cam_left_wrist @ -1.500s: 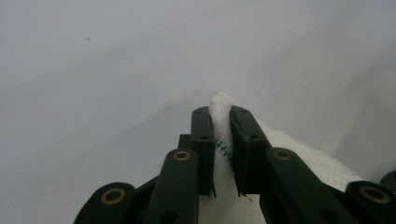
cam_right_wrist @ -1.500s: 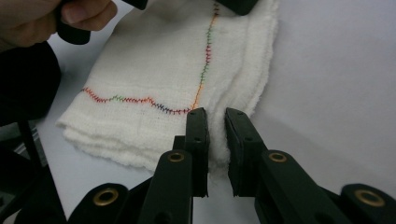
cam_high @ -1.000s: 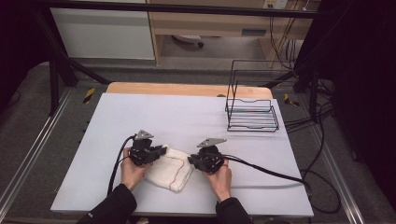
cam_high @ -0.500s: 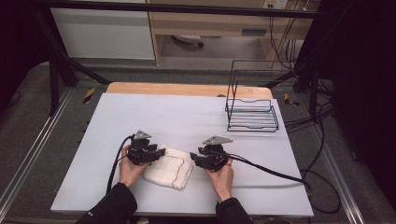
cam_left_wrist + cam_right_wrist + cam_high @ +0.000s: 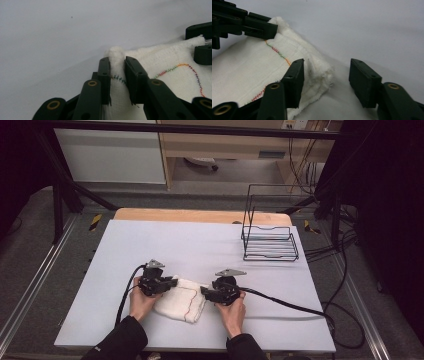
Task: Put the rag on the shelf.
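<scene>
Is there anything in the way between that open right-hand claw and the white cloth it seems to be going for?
Nothing visible. The right gripper is open, its jaws straddling a corner of the folded white cloth with coloured stitching, bare table around it. The left gripper is shut on another corner.

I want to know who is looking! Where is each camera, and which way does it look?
High view: sits above the person's side, looking forward and down at the table, wire rack, both hands and sleeves.
Left gripper view: rides the left gripper, looking along its jaws pinching the cloth; the other gripper's jaws peek in far right.
Right gripper view: rides the right gripper, jaws open around a cloth corner; the left gripper shows top left.
Shared: all three show the white cloth with its colourful stitching.
</scene>
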